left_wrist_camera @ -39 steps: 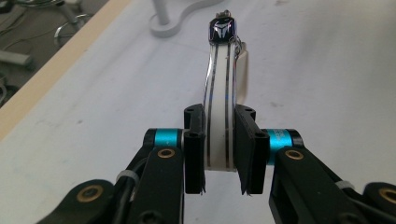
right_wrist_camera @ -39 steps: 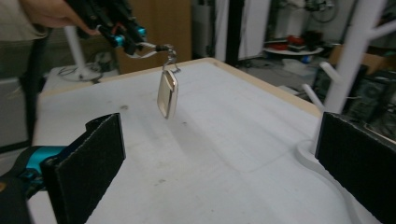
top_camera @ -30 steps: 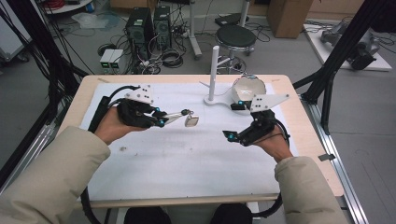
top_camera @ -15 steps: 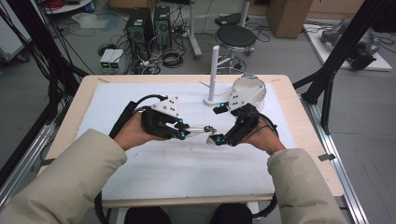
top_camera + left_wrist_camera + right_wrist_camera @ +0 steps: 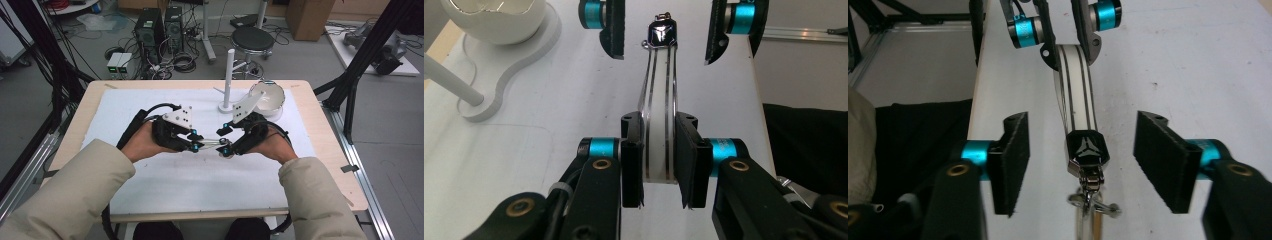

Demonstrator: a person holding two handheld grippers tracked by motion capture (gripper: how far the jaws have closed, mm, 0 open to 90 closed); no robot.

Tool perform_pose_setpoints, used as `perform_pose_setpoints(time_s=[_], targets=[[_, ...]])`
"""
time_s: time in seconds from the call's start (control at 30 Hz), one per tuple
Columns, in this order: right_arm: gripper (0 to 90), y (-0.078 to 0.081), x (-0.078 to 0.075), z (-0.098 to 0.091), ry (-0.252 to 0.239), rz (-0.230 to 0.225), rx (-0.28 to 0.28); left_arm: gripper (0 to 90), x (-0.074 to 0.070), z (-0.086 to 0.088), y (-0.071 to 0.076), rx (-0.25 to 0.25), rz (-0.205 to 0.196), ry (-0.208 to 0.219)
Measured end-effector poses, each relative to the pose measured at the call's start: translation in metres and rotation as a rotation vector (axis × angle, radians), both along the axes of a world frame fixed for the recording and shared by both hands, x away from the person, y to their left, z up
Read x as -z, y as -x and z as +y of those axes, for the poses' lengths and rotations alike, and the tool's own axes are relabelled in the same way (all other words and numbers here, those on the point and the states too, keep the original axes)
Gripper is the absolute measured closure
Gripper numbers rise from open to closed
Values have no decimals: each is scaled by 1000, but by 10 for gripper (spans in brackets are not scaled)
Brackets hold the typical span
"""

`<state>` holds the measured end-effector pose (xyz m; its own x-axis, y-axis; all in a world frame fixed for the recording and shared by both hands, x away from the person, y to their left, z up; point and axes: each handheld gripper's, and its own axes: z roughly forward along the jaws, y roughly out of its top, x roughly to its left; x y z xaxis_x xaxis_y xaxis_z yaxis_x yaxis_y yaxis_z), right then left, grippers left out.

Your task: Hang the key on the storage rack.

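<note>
Place: a lab
Floor: computers (image 5: pixel 159 27) and lots of cables (image 5: pixel 172 62)
Frame: black metal bars (image 5: pixel 367 55) around the table (image 5: pixel 325 130)
Also: a stool (image 5: pixel 252 39), boxes (image 5: pixel 307 17)

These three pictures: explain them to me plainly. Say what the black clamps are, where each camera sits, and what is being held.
A person holds a hand-held two-jaw gripper in each hand. The high view looks down on the table. The other two views look along each gripper's own jaws. The left gripper is shut on a white strap with dark stripes and a black metal clasp. The right gripper has just been closing; the clasp end lies between its jaws, not yet pressed. A white bowl and a white post stand sit behind.
</note>
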<state>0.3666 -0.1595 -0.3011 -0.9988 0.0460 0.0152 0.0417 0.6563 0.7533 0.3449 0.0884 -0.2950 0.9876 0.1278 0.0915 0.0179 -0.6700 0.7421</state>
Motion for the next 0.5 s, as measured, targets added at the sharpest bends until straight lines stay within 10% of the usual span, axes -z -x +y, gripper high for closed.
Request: perform_pose_setpoints(time_s=[0.23, 0.5], targets=[[460, -1, 2, 3, 17, 3, -16, 748, 2, -3, 0, 15, 3, -12], [732, 0, 3, 7, 89, -4, -54, 748, 3, -3, -1, 24, 4, -12]])
